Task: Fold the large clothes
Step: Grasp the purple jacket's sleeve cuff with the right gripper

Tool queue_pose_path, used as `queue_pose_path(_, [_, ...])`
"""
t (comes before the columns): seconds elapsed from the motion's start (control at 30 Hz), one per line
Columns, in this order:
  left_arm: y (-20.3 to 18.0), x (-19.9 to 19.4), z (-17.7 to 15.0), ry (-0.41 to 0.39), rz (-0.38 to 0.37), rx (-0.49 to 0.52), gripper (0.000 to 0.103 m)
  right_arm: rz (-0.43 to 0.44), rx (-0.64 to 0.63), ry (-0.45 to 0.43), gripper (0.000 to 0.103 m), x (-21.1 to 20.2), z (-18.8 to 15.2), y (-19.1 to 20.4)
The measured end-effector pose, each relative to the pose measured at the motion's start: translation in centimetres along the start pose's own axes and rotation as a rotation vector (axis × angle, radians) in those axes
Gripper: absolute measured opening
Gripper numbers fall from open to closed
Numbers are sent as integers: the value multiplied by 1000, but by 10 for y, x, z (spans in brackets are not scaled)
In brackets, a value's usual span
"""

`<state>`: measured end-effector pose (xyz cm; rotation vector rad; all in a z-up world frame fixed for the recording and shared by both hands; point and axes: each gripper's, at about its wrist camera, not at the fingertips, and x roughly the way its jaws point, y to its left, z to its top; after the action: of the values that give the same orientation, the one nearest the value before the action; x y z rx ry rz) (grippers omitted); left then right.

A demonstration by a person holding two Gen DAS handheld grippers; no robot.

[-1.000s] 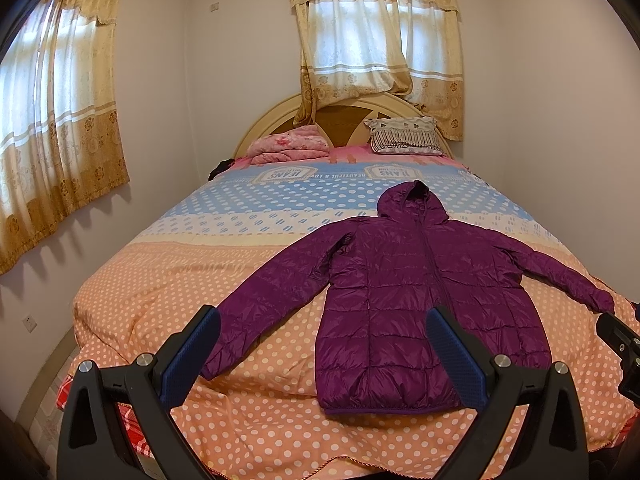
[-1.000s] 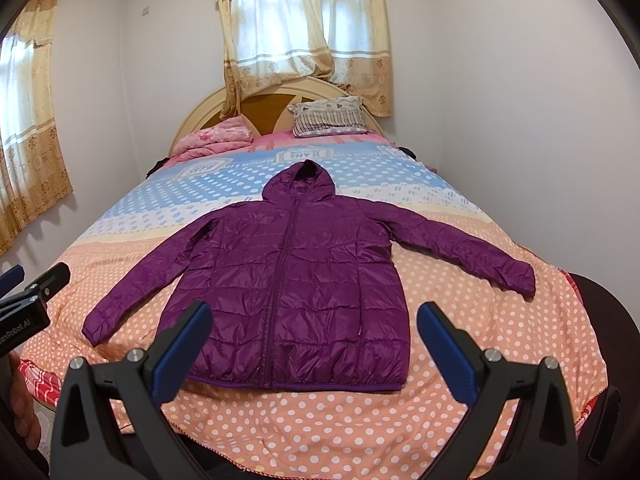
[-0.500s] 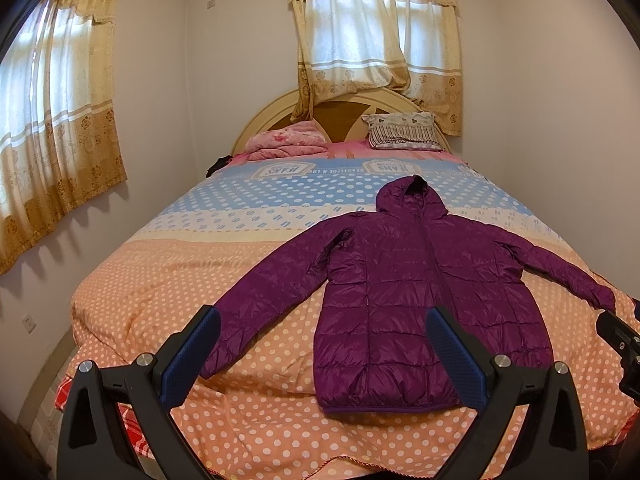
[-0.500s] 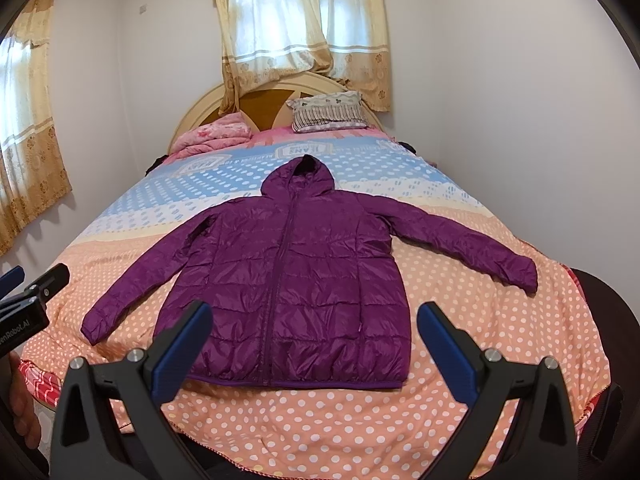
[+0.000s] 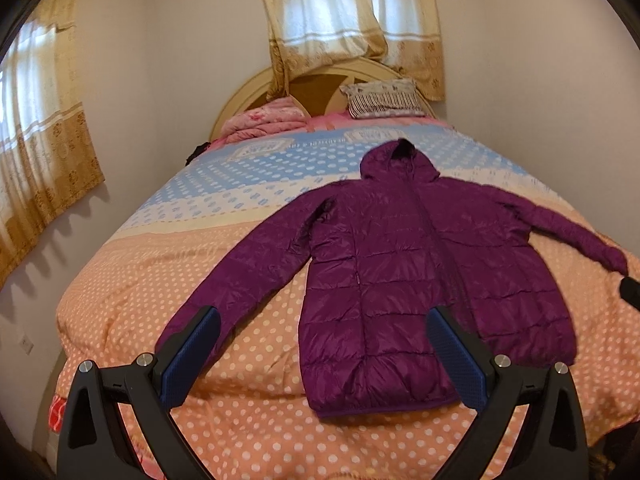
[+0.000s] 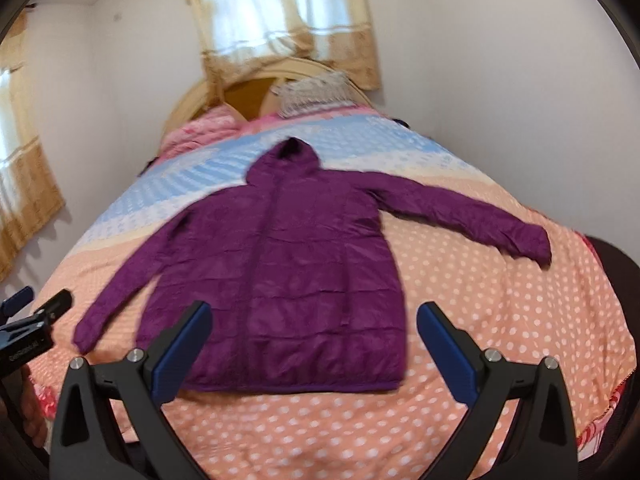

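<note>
Because nothing is folded yet, I hold my left gripper [image 5: 324, 356] and right gripper [image 6: 312, 346] spread wide and empty above the near edge of the bed [image 5: 132, 264], ready for a first grasp. Just ahead of both lies the purple jacket [image 5: 384, 264], front up, zipped, hood away from me, sleeves spread outward so each cuff suits one gripper. Beyond it, pillows [image 5: 382, 98] rest against the headboard.
</note>
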<state>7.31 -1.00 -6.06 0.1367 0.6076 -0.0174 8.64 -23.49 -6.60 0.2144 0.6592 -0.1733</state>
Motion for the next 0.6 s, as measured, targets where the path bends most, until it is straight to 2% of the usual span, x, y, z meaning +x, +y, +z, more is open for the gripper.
queue_pose_path(0.13, [-5,42,11,13,19,19,102,-121,100,49,102,43,6,-63])
queue_pose_path(0.23, [-9,73,22,30,23,23,102,-179,190,118,90,70,13,-115])
queue_pose_path(0.47, [-20,133,46,20,61,40,102,-359,349,115,84,102,48,-223])
queue_pose_path(0.6, [-30,170,52,39,79,71,102,-409,386,147,78,130,61,-256])
